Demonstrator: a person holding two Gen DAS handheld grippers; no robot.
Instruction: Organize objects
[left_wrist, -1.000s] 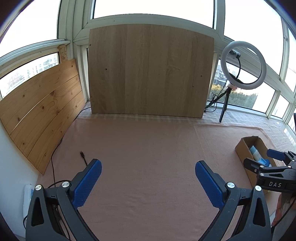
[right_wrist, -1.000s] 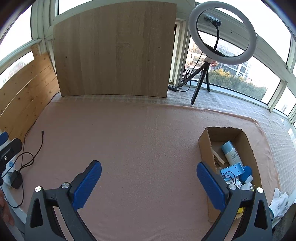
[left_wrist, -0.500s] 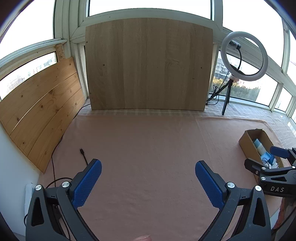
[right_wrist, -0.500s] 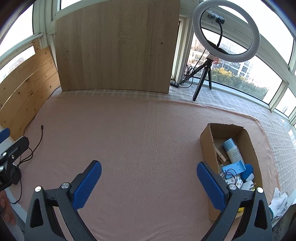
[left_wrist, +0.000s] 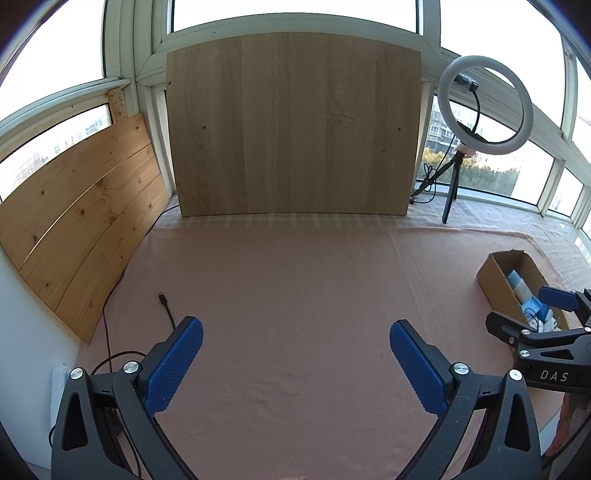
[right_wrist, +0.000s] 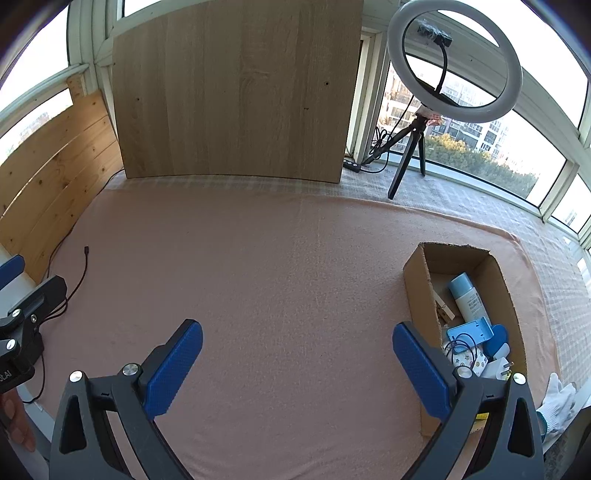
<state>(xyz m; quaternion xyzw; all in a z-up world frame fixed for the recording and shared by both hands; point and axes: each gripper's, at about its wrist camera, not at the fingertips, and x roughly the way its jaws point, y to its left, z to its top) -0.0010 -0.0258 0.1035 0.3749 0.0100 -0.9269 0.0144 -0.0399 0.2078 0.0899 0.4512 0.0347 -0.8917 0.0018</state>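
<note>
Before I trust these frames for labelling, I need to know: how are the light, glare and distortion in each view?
Left wrist view: windows blown out white, wooden board bowed by fisheye, pink cloth evenly lit and sharp. Right wrist view: same overexposed glass, dark corner vignette, cardboard box interior partly shaded, ring light unlit against bright sky.

**Cloth, wood, card and plastic**

The pink cloth (right_wrist: 277, 258) over the table looks matt and slightly napped — almost towel-like. The upright board (left_wrist: 291, 125) is smooth pale wood grain; the side planks (left_wrist: 85, 221) are knotty, warmer pine. The box (right_wrist: 417, 280) is plain brown cardboard, raw-edged. Both grippers (left_wrist: 295, 354) (right_wrist: 295, 354) are matt black plastic with dimpled blue pads (right_wrist: 173, 365) and shiny metal screws.
</note>
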